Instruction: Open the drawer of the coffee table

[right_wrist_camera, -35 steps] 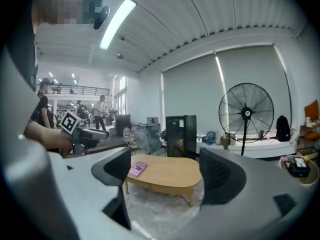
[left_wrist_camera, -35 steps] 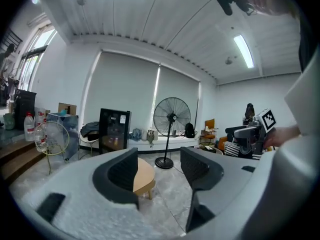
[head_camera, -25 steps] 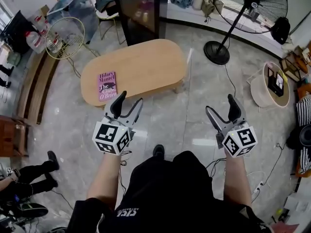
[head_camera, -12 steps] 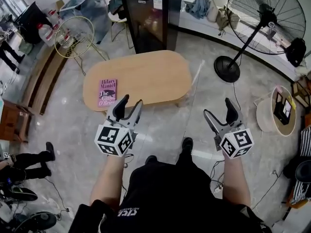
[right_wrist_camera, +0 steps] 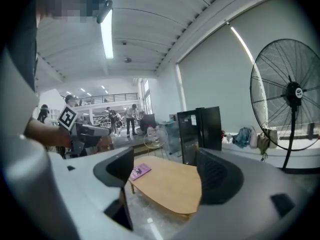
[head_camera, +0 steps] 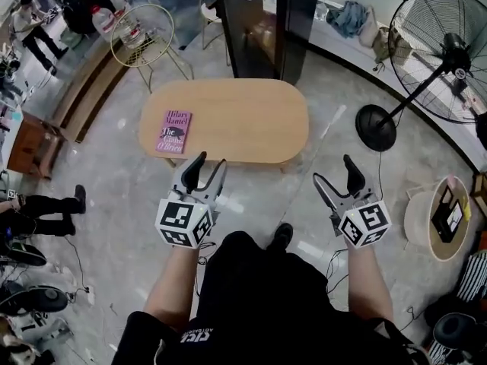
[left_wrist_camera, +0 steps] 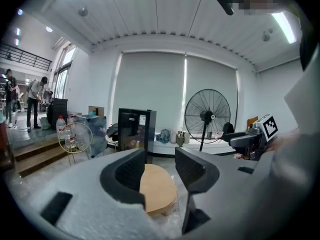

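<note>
Facing you, the table stands on the floor beyond both grippers, with a book on its left end. No drawer front shows from here. Expect a stiff wooden front that slides easily, and take it by its pull or lower lip on the near side. Your left gripper and right gripper are empty, jaws apart and closing.

The left forearm and the right forearm reached forward side by side. The left gripper pointed ahead and slightly down, its jaws closing with nothing between them. Well to its right, the right gripper stood wider, its jaws likewise closing on nothing.
</note>
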Tool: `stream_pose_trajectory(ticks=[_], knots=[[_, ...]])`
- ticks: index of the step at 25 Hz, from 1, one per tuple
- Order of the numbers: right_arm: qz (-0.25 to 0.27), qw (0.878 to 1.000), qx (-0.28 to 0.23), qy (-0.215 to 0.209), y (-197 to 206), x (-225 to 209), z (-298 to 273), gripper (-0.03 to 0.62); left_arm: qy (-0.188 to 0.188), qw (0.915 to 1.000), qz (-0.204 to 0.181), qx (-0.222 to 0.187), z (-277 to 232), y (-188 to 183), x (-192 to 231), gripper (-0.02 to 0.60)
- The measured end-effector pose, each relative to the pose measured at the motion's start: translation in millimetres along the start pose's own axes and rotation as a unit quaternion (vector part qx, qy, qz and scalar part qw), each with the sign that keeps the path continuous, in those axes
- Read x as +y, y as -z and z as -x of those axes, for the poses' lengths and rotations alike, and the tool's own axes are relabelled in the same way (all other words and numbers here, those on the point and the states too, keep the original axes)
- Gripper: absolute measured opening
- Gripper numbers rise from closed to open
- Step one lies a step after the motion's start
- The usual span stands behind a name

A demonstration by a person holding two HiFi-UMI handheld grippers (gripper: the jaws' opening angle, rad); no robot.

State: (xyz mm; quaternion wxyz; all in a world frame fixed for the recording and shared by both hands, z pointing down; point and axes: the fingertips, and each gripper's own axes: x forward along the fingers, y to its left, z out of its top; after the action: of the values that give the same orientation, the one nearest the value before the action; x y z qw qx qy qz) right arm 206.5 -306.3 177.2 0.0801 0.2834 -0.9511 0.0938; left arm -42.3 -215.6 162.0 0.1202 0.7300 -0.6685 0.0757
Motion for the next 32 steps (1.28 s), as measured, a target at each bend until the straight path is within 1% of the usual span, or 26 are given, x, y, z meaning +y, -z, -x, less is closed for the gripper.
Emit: stream_pose_trajectory(ticks=[2, 6, 9, 11, 14, 18, 20, 24, 28, 32], knots=[[0.012, 1.0, 0.005, -0.015, 1.5, 6.8, -14.6, 0.379, -0.013, 0.9999, 0.004, 0.0, 3.2, 3.7, 4.6, 0.178], [0.024, 0.999, 0.018, -0.043, -2.9, 25.3, -51.2, 0.385, -0.031, 0.9993, 0.02, 0.002, 3.2, 8.7, 32.2, 0.181], [0.038, 0.998, 0.025, -0.048, -10.1, 34.2, -75.2, 0.402, -0.039, 0.9987, 0.033, 0.001, 1.3, 17.6, 57.2, 0.181], [0.045, 0.997, 0.03, -0.046, -14.9, 38.1, -88.5, 0.414, -0.043, 0.9984, 0.038, 0.001, -0.6, 24.3, 74.5, 0.192], [0.051, 0.997, 0.034, -0.042, -20.9, 43.5, -110.0, 0.425, -0.04, 0.9982, 0.045, 0.004, -6.6, 34.9, 99.4, 0.204], [0.048, 0.997, 0.041, -0.036, -15.4, 55.1, -132.7, 0.426, -0.021, 0.998, 0.056, 0.021, -12.2, 56.7, 121.8, 0.236], [0.048, 0.997, 0.05, -0.035, -11.4, 61.8, -142.3, 0.426, -0.014, 0.9978, 0.06, 0.025, -14.0, 63.3, 129.9, 0.253], [0.041, 0.996, 0.067, -0.039, 0.3, 72.3, -161.2, 0.425, -0.006, 0.997, 0.072, 0.027, -22.1, 81.0, 141.3, 0.258], [0.043, 0.995, 0.081, -0.046, 15.8, 75.3, -170.6, 0.425, -0.013, 0.9958, 0.086, 0.029, -26.9, 102.4, 144.1, 0.273], [0.043, 0.994, 0.079, -0.056, 26.8, 76.7, -170.9, 0.425, -0.02, 0.993, 0.105, 0.051, -23.6, 124.9, 140.1, 0.285]])
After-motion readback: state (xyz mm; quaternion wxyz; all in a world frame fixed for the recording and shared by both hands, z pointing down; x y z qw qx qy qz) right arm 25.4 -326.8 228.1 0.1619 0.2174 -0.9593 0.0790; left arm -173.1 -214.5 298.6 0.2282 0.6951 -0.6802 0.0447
